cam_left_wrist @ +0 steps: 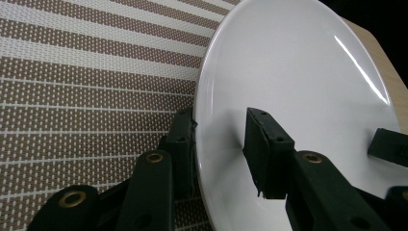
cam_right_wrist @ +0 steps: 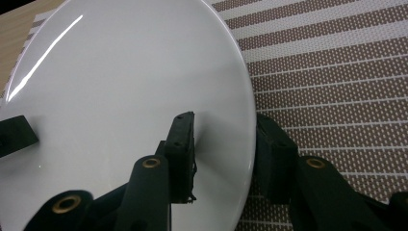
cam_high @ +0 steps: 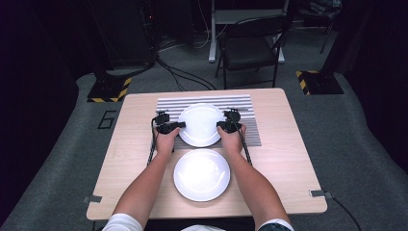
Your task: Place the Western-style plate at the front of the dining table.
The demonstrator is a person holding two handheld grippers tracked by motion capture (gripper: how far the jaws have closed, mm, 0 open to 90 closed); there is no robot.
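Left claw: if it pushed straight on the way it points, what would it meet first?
The left claw points across the far plate, whose rim is between its jaws. Going on, it would likely meet the right claw on the opposite rim, though depth is hard to judge.

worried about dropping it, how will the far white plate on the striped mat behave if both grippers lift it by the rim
The far plate looks rigid, so it should lift without flexing. Its glossy glaze shows bright glints, so it may slip between the narrow jaws of the left gripper and right gripper. It is probably breakable, ceramic by its look, and would likely chip if dropped.
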